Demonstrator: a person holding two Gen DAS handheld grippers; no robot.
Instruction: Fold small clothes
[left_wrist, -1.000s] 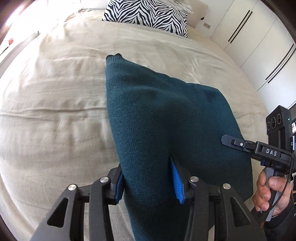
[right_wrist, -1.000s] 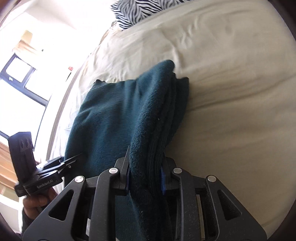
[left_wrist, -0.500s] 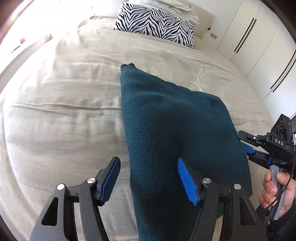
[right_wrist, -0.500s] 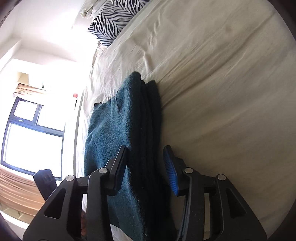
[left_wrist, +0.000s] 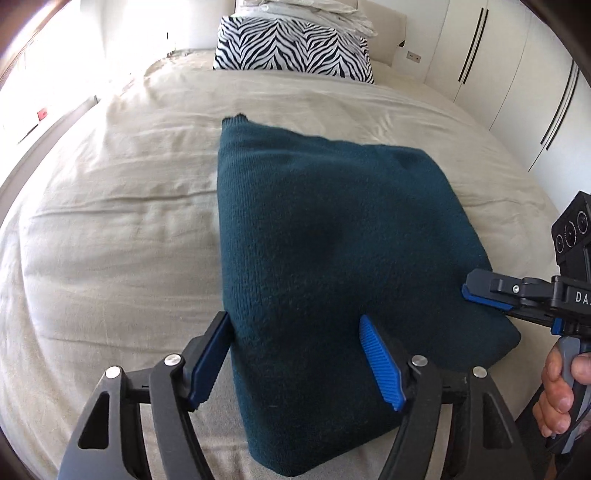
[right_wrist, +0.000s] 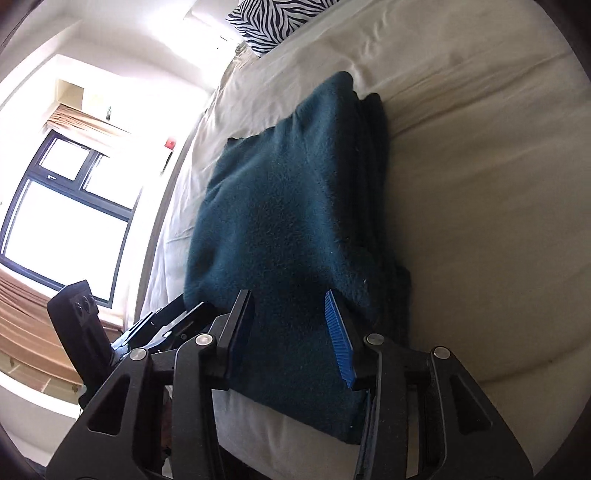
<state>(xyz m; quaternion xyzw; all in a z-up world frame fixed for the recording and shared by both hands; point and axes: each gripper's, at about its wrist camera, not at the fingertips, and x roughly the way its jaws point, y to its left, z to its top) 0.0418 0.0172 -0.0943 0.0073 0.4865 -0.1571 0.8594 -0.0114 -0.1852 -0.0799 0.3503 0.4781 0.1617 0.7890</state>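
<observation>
We see our left gripper (left_wrist: 297, 354) at the near left edge of the folded dark teal knit sweater (left_wrist: 332, 240). Its jaws are opening; fabric sits between the blue pads, no pinch. The sweater lies flat on the beige bedsheet (left_wrist: 110, 240), with a zebra-print pillow (left_wrist: 295, 50) beyond. Our right gripper (right_wrist: 291, 326) straddles the sweater's stacked right edge, jaws closing, pads not pressing. A hand (left_wrist: 561, 391) holds its grip.

Black grippers, ribbed blue fingers (left_wrist: 380, 363)

Blown-out window (right_wrist: 62, 225) glare, fisheye warp
</observation>
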